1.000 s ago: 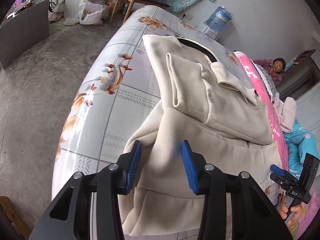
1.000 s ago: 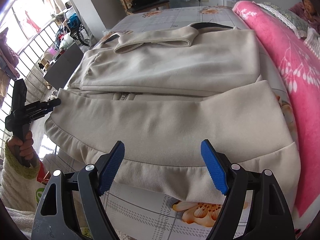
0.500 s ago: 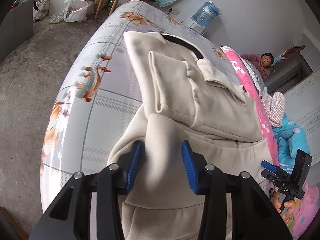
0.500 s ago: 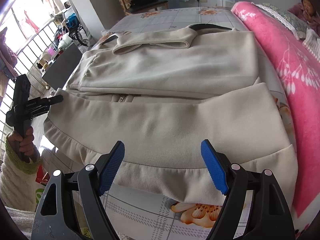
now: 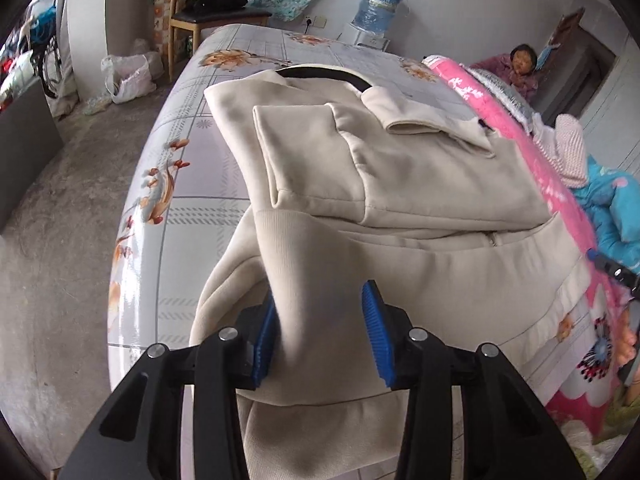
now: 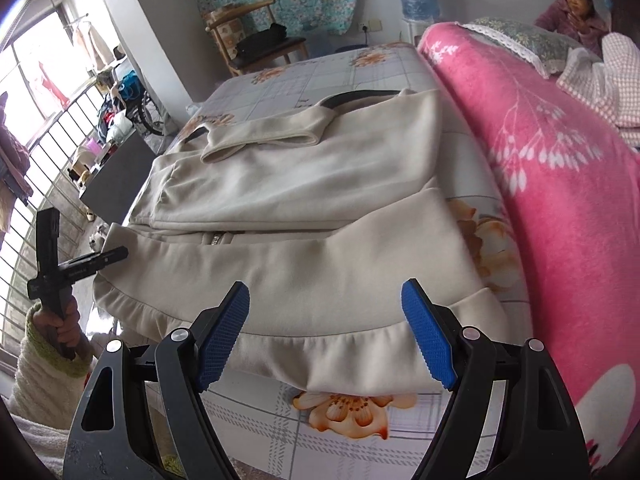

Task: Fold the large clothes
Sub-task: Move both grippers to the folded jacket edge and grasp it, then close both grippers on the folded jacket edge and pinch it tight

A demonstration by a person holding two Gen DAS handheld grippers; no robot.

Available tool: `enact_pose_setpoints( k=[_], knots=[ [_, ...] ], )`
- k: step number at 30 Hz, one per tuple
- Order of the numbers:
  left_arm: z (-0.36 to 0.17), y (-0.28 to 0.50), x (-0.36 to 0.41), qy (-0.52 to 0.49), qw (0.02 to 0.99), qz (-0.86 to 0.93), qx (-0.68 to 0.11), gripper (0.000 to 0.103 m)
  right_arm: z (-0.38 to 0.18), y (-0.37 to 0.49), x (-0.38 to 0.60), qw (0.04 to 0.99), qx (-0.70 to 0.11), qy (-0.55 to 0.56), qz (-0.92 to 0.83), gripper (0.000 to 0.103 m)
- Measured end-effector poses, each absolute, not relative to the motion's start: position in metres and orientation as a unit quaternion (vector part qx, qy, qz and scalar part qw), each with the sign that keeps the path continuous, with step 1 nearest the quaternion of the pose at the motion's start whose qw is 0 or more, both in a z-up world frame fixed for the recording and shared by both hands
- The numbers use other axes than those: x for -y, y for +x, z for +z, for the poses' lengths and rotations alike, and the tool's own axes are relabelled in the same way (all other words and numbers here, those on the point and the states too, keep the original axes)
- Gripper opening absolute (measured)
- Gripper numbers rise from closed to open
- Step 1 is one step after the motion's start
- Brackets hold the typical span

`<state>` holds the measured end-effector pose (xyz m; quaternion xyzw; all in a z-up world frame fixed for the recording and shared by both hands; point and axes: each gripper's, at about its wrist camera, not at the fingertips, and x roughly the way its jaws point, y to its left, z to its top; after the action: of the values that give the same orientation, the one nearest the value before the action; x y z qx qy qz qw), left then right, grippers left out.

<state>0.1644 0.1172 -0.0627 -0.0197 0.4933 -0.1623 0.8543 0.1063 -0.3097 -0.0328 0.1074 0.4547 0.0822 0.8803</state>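
Beige jacket (image 5: 400,264) bunched in downward-tilted left tool (image 5: 322,334)

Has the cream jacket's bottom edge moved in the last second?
Yes. The left gripper has its jaws shut on the jacket and has lifted that corner away from the flowered sheet, toward the folded upper part.

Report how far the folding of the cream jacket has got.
Done: both sleeves lie folded across the cream jacket on the bed. In hand: the left gripper pinches a fold of fabric near the hem's corner; the right gripper hangs open over the hem, gripping nothing. Left: fold the bottom half up over the sleeves.
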Motion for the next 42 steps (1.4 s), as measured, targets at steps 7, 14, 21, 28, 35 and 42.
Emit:
enact_pose_setpoints(
  k=[7,14,21,28,35,42],
  knots=[
    [-0.064,0.159,-0.098,0.066,0.865,-0.096,-0.488,0.04,-0.034,0.131,0.353,0.878,-0.448,0.152,0.068,0.065],
    [-0.066,0.157,-0.094,0.073,0.869,-0.07,-0.485,0.04,-0.063,0.168,0.37,0.853,-0.493,0.168,0.043,0.04],
    [-0.065,0.155,-0.094,0.076,0.867,-0.062,-0.489,0.04,-0.04,0.134,0.35,0.866,-0.474,0.123,0.105,0.038],
    [-0.054,0.143,-0.088,0.097,0.885,-0.07,-0.451,0.04,-0.05,0.153,0.348,0.859,-0.49,0.089,0.116,0.038],
    [-0.059,0.143,-0.089,0.084,0.879,-0.075,-0.463,0.04,-0.063,0.164,0.363,0.84,-0.508,0.133,0.137,0.034],
    [-0.062,0.15,-0.095,0.057,0.873,-0.072,-0.478,0.04,-0.06,0.159,0.376,0.834,-0.507,0.158,0.153,0.035]
  ],
)
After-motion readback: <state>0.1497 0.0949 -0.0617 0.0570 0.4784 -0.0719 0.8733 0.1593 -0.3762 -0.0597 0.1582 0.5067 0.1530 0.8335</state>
